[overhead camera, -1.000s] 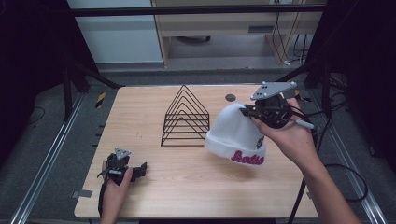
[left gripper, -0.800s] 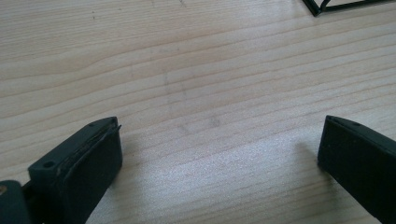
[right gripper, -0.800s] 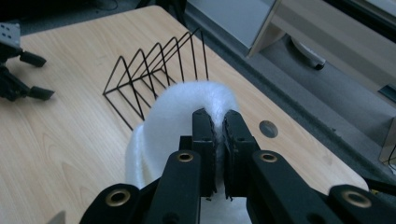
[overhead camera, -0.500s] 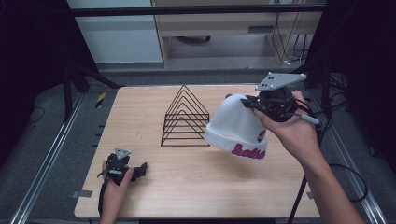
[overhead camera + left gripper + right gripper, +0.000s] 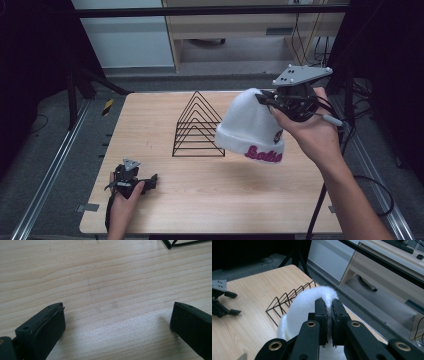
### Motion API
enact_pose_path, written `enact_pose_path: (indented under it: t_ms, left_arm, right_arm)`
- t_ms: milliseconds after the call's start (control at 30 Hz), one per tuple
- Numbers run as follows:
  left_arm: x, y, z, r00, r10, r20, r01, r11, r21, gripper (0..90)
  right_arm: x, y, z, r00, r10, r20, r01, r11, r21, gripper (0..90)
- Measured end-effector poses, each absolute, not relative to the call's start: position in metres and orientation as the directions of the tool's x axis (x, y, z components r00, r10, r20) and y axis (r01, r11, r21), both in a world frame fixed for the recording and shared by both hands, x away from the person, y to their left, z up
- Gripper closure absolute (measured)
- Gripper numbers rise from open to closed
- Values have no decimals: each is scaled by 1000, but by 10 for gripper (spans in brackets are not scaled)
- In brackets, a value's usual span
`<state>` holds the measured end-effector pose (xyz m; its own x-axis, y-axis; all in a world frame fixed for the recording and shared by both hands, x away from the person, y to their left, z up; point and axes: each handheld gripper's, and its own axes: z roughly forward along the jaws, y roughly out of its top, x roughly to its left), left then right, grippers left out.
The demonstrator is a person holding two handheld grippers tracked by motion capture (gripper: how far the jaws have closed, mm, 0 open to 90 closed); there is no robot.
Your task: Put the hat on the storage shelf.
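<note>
At the lower left of the high view, the left hand-held gripper (image 5: 150, 181) rests on the tabletop (image 5: 220, 200) near its front edge, released: in the left gripper view its two jaws stand wide apart over bare wood grain with nothing between them. That view also catches a black wire corner of the rack (image 5: 172, 243) at its upper right edge.

Farther in, right of centre, the right hand-held gripper (image 5: 267, 98) is clenched on the crown of one white beanie (image 5: 250, 130), which hangs above the tabletop with pink lettering along its cuff, just beside and partly in front of the rack. The right gripper view shows the two jaws pinching a fold of the fuzzy white fabric (image 5: 312, 298), a detail the high view leaves too small to read.

There is one beanie, one black wire rack (image 5: 197, 125) of triangular dividers standing mid-table, and two grippers.

The tabletop is light wood. Beyond it lie grey floor, a pale cabinet and a wooden desk with cables at the upper right.
</note>
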<state>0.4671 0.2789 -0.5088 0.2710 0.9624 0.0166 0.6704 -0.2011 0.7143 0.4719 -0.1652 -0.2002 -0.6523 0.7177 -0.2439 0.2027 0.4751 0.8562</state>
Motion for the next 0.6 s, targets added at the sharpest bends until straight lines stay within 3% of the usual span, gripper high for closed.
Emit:
enact_pose_path:
  t_ms: [600]
  left_arm:
    - [467,279,-509,272,962,18,670,-202,715,0]
  right_arm:
    - [474,-144,-180,-646,719,-257,152,451,880,853]
